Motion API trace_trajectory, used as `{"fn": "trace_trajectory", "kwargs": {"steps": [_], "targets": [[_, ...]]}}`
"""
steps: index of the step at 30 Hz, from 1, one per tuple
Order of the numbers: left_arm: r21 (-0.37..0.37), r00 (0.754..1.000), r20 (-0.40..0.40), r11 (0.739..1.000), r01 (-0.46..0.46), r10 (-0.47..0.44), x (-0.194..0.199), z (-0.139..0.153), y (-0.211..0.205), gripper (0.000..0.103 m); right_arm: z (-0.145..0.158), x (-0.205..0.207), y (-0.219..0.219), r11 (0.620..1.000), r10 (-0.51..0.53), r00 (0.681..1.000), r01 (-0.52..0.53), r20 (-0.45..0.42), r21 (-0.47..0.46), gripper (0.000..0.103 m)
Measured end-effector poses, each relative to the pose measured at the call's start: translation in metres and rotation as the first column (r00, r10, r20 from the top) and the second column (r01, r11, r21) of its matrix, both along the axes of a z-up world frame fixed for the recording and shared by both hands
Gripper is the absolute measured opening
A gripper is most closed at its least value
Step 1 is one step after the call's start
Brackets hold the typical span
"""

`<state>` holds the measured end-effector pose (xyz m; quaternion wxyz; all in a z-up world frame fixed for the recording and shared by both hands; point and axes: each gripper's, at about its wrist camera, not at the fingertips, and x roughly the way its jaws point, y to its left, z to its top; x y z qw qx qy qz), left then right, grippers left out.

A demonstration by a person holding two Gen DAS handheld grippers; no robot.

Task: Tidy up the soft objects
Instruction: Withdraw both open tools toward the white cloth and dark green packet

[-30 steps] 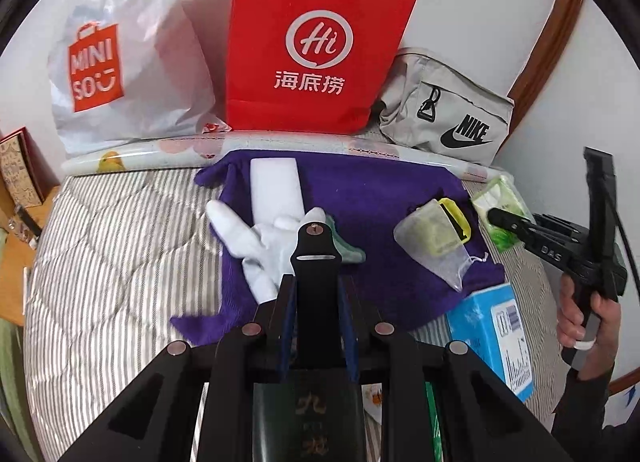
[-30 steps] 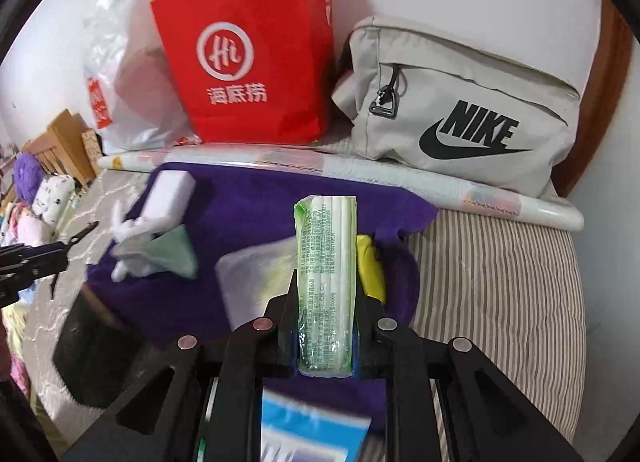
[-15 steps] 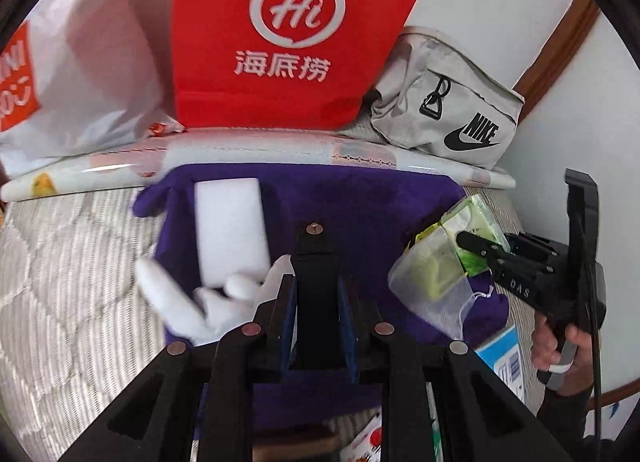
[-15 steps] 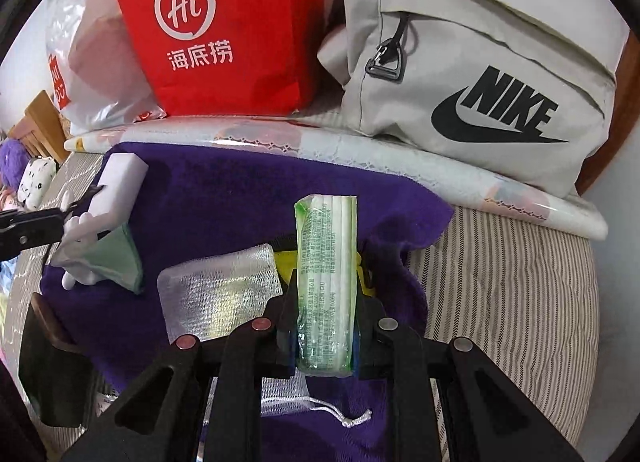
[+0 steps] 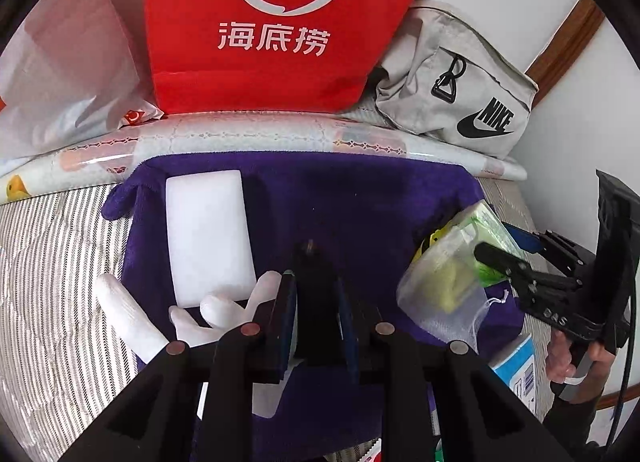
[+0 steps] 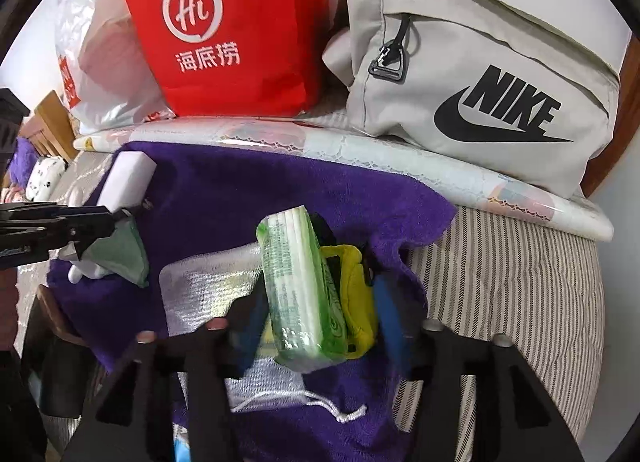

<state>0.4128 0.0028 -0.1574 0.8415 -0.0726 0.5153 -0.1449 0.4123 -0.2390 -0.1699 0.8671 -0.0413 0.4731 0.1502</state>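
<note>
A bed w/ a grey striped cover (image 6: 520, 282) sits by a white wall. A purple towel (image 5: 360, 197) is spread on it. Behind the towel lies a long roll of patterned paper (image 5: 280, 137), then a red paper bag (image 5: 276, 21), a grey Nike bag (image 6: 472, 73) & a white plastic bag (image 5: 60, 73).

The tissue pack (image 6: 300, 294) is green & white, soft, in shiny wrap. It leans tilted on the towel, against a yellow thing (image 6: 356, 294) & over a clear mesh pouch (image 6: 208, 290).

The right gripper (image 6: 316, 322) points down at the pack. Its jaws are opening; the pack is between them, leaning near the left one. A hand (image 5: 568, 358) holds it.

The left gripper (image 5: 316, 286) points down, jaws closed on nothing, just above a white glove (image 5: 160, 318) beside a white block (image 5: 208, 234).
</note>
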Motion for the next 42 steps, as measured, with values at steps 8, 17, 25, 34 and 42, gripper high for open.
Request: {"fn": "trace_trajectory", "kwargs": {"steps": [8, 17, 25, 34, 42], "targets": [[0.046, 1.0, 0.014, 0.999, 0.008, -0.009, -0.007, 0.009, -0.004, 0.025, 0.008, -0.01, 0.004, 1.0, 0.024, 1.0, -0.024, 0.004, 0.005, 0.061], [0.074, 0.998, 0.058, 0.997, 0.022, -0.026, -0.039, 0.034, -0.003, 0.031, 0.031, -0.036, 0.002, 0.999, 0.02, 0.999, -0.022, 0.032, 0.045, 0.063], [0.088, 0.992, 0.123, 0.996, 0.012, -0.023, -0.089, 0.06, -0.006, 0.032, 0.05, -0.083, -0.003, 0.996, -0.004, 0.998, -0.001, 0.059, 0.088, 0.063], [0.152, 0.977, 0.212, 0.988, -0.033, 0.001, -0.161, 0.081, -0.007, 0.032, 0.069, -0.159, 0.0, 0.998, 0.01, 0.989, -0.02, 0.15, 0.068, 0.063], [0.107, 0.985, 0.173, 0.994, -0.003, -0.015, -0.222, 0.078, -0.005, 0.032, 0.068, -0.21, 0.0, 0.992, -0.002, 0.994, -0.012, 0.109, 0.129, 0.063]]}}
